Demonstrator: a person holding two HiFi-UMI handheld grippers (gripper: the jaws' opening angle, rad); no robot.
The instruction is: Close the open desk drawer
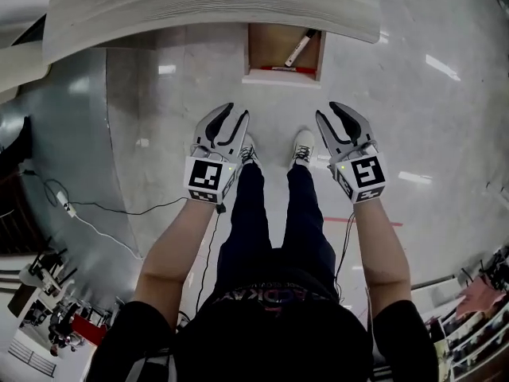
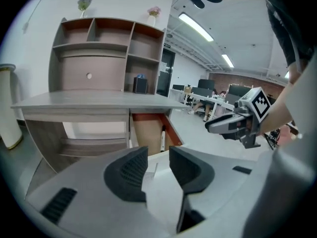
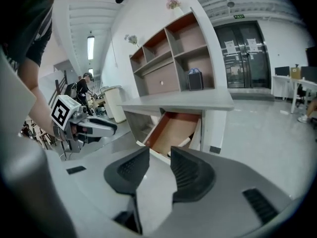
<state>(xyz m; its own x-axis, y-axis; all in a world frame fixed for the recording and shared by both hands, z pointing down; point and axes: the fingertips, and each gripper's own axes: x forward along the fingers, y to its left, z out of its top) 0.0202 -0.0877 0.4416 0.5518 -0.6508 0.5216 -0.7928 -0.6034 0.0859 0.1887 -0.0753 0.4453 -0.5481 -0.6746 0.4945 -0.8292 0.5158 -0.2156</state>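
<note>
The desk drawer [image 1: 285,54] stands pulled out from under the pale desk top [image 1: 207,6], showing a brown bottom with a marker pen [image 1: 298,48] lying in it. My left gripper [image 1: 235,113] and right gripper [image 1: 329,111] hover side by side above the floor, short of the drawer front, both pointing at it. In the left gripper view the left gripper [image 2: 158,155] is open with nothing between its pads, the drawer [image 2: 153,130] ahead. The right gripper [image 3: 159,155] is also open and empty, facing the drawer [image 3: 173,130].
A shelf unit [image 2: 99,48] and a black box [image 2: 140,85] sit on the desk. A white bin [image 2: 7,113] stands left of it. Cables [image 1: 95,213] trail across the floor at left. The person's shoes [image 1: 302,146] are just behind the grippers.
</note>
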